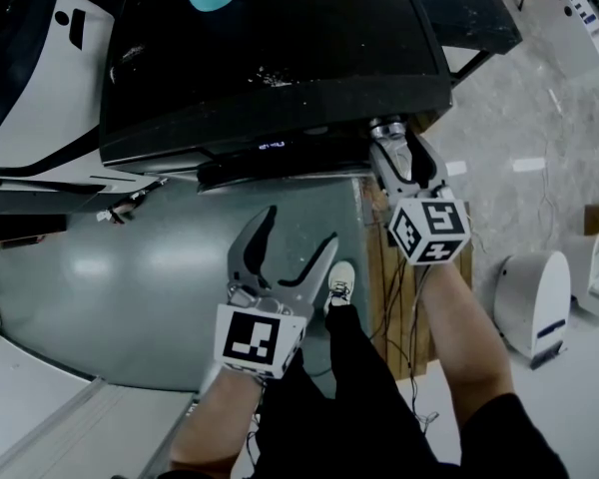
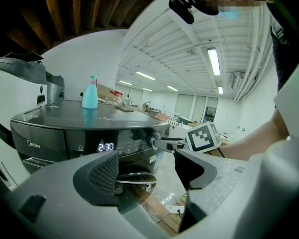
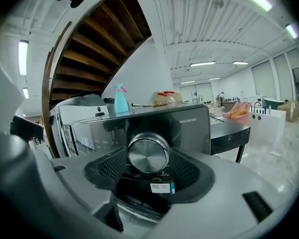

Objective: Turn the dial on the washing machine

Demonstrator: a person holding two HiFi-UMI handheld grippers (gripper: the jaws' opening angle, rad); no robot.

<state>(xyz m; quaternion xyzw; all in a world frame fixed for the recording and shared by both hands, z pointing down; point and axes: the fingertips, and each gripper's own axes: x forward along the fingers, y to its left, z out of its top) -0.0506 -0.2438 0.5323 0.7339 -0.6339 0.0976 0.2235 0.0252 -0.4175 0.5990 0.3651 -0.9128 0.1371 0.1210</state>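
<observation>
Two grippers are held in front of the washer (image 1: 280, 58). The dial (image 3: 148, 153) is found on the washer's front, near its right end, just under the top. The right gripper (image 1: 399, 143) is put right up to it, with one jaw on each side, so that the dial can be turned by a twist of the wrist. Its jaws are spread wide, because the dial is a fat, round knob, and the pads look to be pressed on its sides. The left gripper (image 1: 299, 230) is kept low and back from the washer, likely because only one gripper is needed. Its jaws are wide open and nothing is held in them. How far the dial has been turned cannot be told.
</observation>
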